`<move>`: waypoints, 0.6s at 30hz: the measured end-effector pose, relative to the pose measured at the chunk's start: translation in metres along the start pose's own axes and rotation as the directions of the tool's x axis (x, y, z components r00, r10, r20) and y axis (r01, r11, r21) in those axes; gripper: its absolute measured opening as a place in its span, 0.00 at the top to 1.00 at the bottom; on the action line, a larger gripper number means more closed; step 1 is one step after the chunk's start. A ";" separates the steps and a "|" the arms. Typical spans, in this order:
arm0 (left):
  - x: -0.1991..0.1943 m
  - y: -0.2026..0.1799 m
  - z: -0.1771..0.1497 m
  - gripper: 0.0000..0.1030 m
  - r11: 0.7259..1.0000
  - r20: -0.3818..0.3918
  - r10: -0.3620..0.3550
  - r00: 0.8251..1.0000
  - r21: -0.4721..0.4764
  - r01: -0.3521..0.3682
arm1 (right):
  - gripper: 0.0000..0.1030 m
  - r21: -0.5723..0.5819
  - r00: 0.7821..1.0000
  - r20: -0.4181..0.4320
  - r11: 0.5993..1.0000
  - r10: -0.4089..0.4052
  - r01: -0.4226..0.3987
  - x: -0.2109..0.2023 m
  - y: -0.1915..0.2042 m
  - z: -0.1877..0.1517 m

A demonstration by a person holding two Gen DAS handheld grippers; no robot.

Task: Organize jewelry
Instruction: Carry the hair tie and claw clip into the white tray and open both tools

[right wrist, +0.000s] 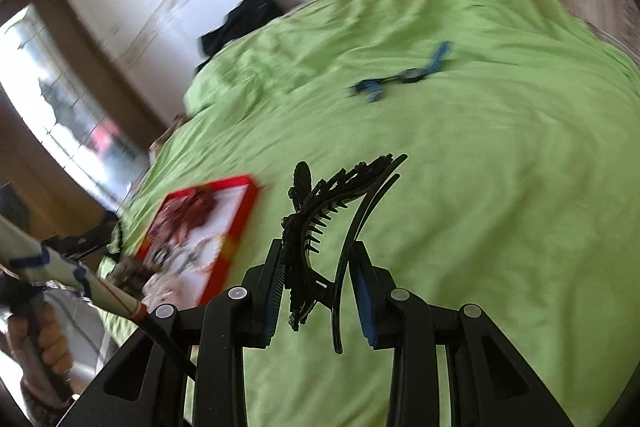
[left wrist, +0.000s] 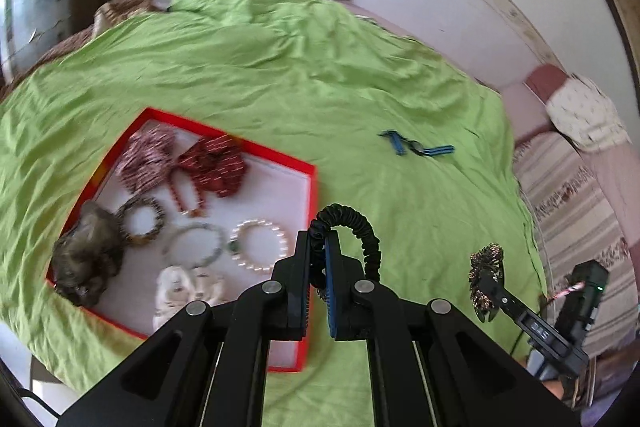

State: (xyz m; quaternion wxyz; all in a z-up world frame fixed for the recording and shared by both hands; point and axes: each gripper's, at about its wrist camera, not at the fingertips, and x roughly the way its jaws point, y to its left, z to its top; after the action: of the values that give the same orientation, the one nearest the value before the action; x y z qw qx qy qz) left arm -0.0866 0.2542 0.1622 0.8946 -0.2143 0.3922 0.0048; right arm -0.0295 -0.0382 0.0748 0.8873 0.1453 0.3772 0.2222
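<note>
On my left wrist view, the left gripper (left wrist: 319, 247) is clenched on a black scrunchie (left wrist: 356, 227), which loops up and to the right from between its 2 fingers. Just left of them sits the red tray (left wrist: 308, 211) on the green bedsheet (left wrist: 280, 67), holding scrunchies, bead bracelets and a pearl bracelet (left wrist: 260, 247). A blue watch (left wrist: 416, 147) lies well apart on the sheet; the right gripper (left wrist: 486, 283) shows at lower right, carrying a hair clip (left wrist: 486, 259). On my right wrist view, the right gripper (right wrist: 320, 275) grasps the black hair clip (right wrist: 320, 219) between its fingers, its prongs rising above the tips; the tray (right wrist: 244, 223) lies to the left.
</note>
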 end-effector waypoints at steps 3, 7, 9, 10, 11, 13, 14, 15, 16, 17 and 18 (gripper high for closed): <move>0.011 0.022 -0.013 0.94 0.999 -0.030 0.001 1.000 -0.039 -0.002 | 0.66 -0.062 0.999 -0.041 0.997 0.035 -0.037 0.020 0.035 0.001; 0.032 0.038 -0.030 0.94 0.997 -0.063 -0.011 0.998 -0.071 0.006 | 0.66 -0.112 0.994 -0.089 0.991 0.070 -0.080 0.048 0.069 0.010; 0.044 0.041 -0.036 0.94 0.996 -0.074 -0.024 0.997 -0.083 0.017 | 0.66 -0.132 0.989 -0.113 0.986 0.092 -0.107 0.066 0.087 0.017; 0.049 0.041 -0.038 0.94 0.997 -0.078 -0.022 0.997 -0.079 0.015 | 0.66 -0.145 0.987 -0.125 0.982 0.101 -0.119 0.075 0.097 0.020; 0.054 0.041 -0.040 0.94 0.997 -0.082 -0.020 0.996 -0.073 0.014 | 0.66 -0.164 0.985 -0.138 0.978 0.106 -0.128 0.083 0.106 0.023; 0.066 0.042 -0.043 0.94 0.998 -0.093 -0.015 0.996 -0.066 0.009 | 0.66 -0.214 0.981 -0.165 0.967 0.103 -0.137 0.104 0.125 0.030; 0.072 0.042 -0.044 0.94 0.998 -0.096 -0.001 0.995 -0.055 -0.004 | 0.66 -0.236 0.979 -0.180 0.961 0.099 -0.141 0.114 0.133 0.032; 0.075 0.041 -0.046 0.94 0.999 -0.097 0.012 0.995 -0.045 -0.017 | 0.66 -0.258 0.975 -0.200 0.955 0.094 -0.145 0.125 0.142 0.034; 0.079 0.041 -0.048 0.94 0.999 -0.100 0.029 0.995 -0.028 -0.032 | 0.66 -0.276 0.973 -0.216 0.951 0.084 -0.143 0.136 0.149 0.035; 0.083 0.041 -0.049 0.94 0.999 -0.103 0.043 0.994 -0.013 -0.044 | 0.66 -0.298 0.970 -0.235 0.945 0.067 -0.137 0.150 0.157 0.036; 0.085 0.041 -0.051 0.94 0.998 -0.103 0.057 0.993 -0.001 -0.058 | 0.66 -0.318 0.967 -0.249 0.939 0.050 -0.131 0.162 0.162 0.037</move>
State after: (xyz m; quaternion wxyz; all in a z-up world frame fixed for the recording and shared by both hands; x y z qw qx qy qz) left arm -0.0707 0.2584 0.0567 0.8723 -0.2045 0.4437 0.0201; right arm 0.0515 0.1794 0.0700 0.8364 -0.0164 0.4304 0.3391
